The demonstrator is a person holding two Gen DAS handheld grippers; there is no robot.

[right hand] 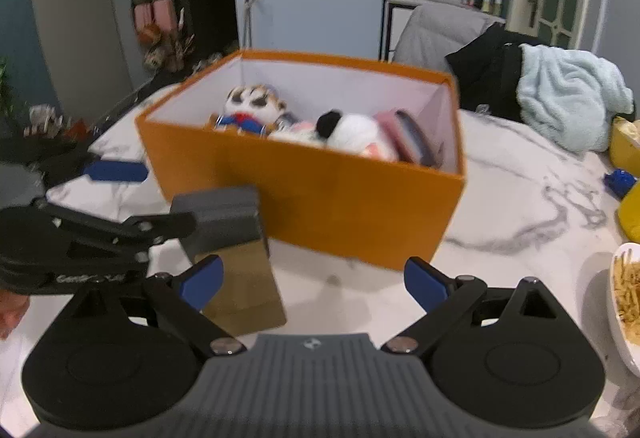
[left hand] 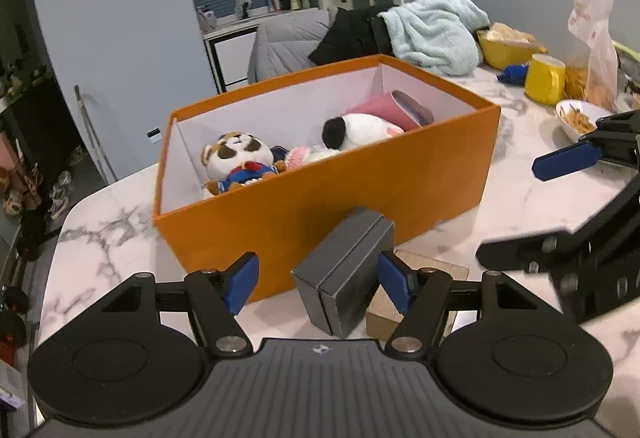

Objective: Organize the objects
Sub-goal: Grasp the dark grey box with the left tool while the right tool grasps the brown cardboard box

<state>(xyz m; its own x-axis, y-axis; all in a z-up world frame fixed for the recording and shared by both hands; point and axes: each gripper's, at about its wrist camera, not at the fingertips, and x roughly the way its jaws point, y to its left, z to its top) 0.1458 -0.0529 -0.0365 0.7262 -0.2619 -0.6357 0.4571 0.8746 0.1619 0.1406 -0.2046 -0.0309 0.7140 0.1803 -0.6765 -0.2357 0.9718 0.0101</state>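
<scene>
Here's the white marble-patterned table (left hand: 120, 222) with the big orange cardboard box with a white lining (left hand: 360, 174) sitting open on it. Inside, at the left end, a plush tiger-faced toy in a blue outfit (left hand: 236, 158); beside it a small pink-and-white soft toy (left hand: 304, 156), then a white plush with a black ear (left hand: 356, 130), and at the right end a pink cylindrical cup lying on its side (left hand: 396, 108).

The left gripper (left hand: 318, 282) has its blue-padded fingers spread apart, and a small dark grey rectangular box (left hand: 344, 270) sits tilted between them, close against the right-hand pad (contact there is hard to confirm). The left pad stands clear of it. The grey box rests just in front of the orange box's near wall, partly on top of a flat tan cardboard box (left hand: 408, 302) lying on the table.

From the right wrist view, the right gripper (right hand: 314, 284) is wide open with nothing between its fingers, hovering over bare marble in front of the orange box. The grey box and the tan box show to its left there, a bit blurred.

Off to the right side of the table: a light blue fluffy towel (left hand: 436, 30), a yellow mug (left hand: 544, 78), a white bowl of fried strips (left hand: 580, 118) and a clear plastic bag (left hand: 592, 34).
</scene>
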